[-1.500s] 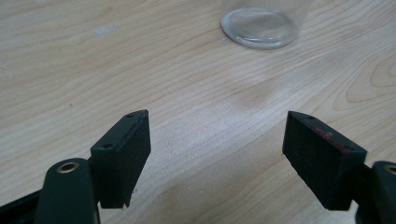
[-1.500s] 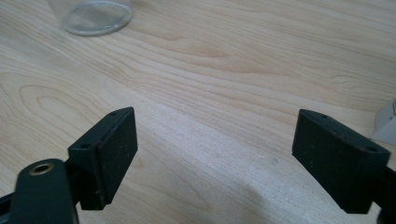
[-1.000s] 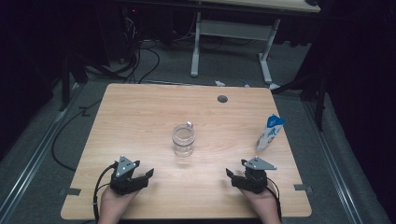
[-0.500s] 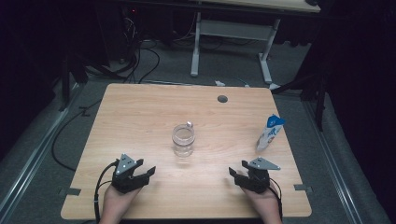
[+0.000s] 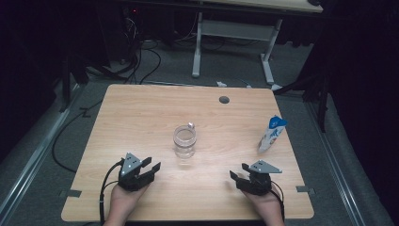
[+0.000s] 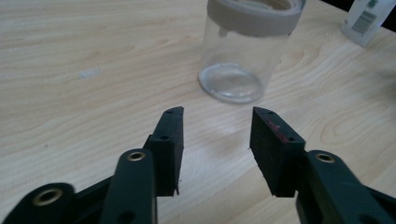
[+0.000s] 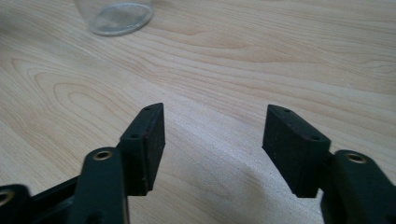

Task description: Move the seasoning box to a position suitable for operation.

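Fingers (image 6: 170,135) of the left gripper (image 5: 149,169) have just been narrowed with nothing between them, though a gap is kept; the right gripper's (image 5: 238,173) are wide apart. A grab seems prepared for the jar (image 5: 184,141), placed mid-bench (image 5: 141,113).

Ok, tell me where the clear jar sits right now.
In the high view the clear jar stands upright near the middle of the table, ahead of the left gripper and left of the white-and-blue pouch.

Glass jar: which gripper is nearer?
Left. The left gripper sits just below-left of the glass jar, jaws open toward it. The right gripper lies farther off, below-right, jaws open, empty.
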Motion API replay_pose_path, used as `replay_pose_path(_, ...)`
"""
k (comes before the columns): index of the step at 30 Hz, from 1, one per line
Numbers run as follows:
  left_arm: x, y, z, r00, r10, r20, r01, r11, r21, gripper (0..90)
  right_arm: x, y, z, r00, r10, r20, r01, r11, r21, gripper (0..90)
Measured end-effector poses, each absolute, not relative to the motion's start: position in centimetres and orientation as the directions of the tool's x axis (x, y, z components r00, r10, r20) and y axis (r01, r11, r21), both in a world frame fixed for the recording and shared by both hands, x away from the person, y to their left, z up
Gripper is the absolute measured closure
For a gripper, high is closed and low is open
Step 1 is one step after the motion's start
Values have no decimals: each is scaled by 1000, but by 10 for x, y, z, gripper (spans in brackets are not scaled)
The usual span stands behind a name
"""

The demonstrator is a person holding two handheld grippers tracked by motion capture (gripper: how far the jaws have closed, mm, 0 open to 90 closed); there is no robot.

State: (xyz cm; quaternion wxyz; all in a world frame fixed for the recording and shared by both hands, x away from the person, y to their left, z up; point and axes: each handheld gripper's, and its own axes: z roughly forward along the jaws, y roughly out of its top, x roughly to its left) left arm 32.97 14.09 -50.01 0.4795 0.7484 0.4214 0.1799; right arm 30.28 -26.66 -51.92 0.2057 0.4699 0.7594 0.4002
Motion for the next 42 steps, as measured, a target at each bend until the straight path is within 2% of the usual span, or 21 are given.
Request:
replay_pose_path(1, 333, 139, -498, 583, 801, -133, 451, -184, 873, 574, 303, -267, -519, -475, 878, 69, 550, 235, 801, 423)
replay_pose_path(3, 341, 134, -494, 586, 797, -147, 453, -172, 875, 648, 303, -268, -516, -482, 873, 76, 536, 226, 813, 484)
replay_pose_path(5, 346, 132, -492, 578, 801, -158, 462, -161, 872, 667, 303, -269, -515, -486, 870, 81, 535, 222, 815, 491)
replay_pose_path(8, 364, 123, -486, 553, 825, -116, 453, -182, 873, 694, 302, -269, -511, -487, 871, 67, 527, 232, 818, 507)
replay_pose_path(10, 371, 120, -483, 556, 822, -128, 453, -170, 875, 700, 303, -269, -512, -489, 869, 76, 532, 228, 815, 505)
replay_pose_path(15, 385, 110, -476, 547, 833, -88, 426, -185, 886, 724, 303, -269, -513, -483, 872, 81, 532, 219, 818, 500)
replay_pose_path(20, 403, 105, -469, 537, 840, -78, 437, -197, 877, 748, 303, -270, -513, -482, 873, 78, 530, 219, 819, 498)
replay_pose_path(27, 429, 97, -459, 527, 846, -81, 421, -177, 890, 893, 304, -270, -514, -478, 875, 80, 532, 216, 819, 482)
replay_pose_path(35, 444, 85, -461, 524, 848, -82, 419, -173, 891, 900, 305, -271, -515, -484, 870, 91, 531, 210, 821, 475)
replay_pose_path(42, 446, 79, -471, 564, 822, -79, 421, -203, 884, 900, 304, -270, -514, -488, 868, 88, 529, 214, 821, 473)
